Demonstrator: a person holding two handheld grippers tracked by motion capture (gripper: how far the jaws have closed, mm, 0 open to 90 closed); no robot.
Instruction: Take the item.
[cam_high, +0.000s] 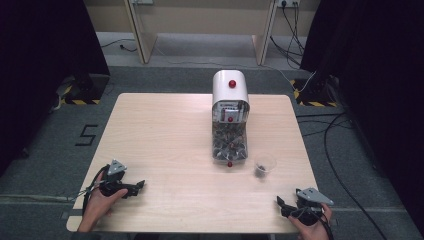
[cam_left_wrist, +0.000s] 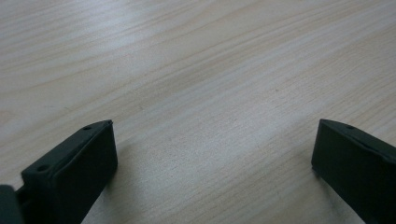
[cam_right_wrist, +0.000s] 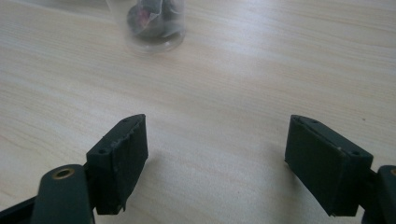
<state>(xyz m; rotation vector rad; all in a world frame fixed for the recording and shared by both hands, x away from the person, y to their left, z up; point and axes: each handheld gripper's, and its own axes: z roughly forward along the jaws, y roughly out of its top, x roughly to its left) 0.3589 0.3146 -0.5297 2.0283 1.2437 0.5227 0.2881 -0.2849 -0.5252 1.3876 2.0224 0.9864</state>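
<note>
A white dispenser (cam_high: 230, 117) with red knobs and a clear bin of dark pieces stands at the table's middle back. A clear plastic cup (cam_high: 264, 164) with a few dark pieces inside sits to its right front; its base shows in the right gripper view (cam_right_wrist: 152, 23). My left gripper (cam_high: 139, 187) rests at the front left, open, jaws wide over bare wood (cam_left_wrist: 215, 130). My right gripper (cam_high: 281, 205) lies at the front right edge, open, with nothing between its jaws (cam_right_wrist: 217, 135), and the cup stands some way ahead of it.
The light wooden table (cam_high: 165, 140) has bare room across its left and middle. Cables (cam_high: 330, 135) trail on the grey floor to the right. Black curtains flank both sides, and yellow-black taped stands (cam_high: 80, 100) sit by the far corners.
</note>
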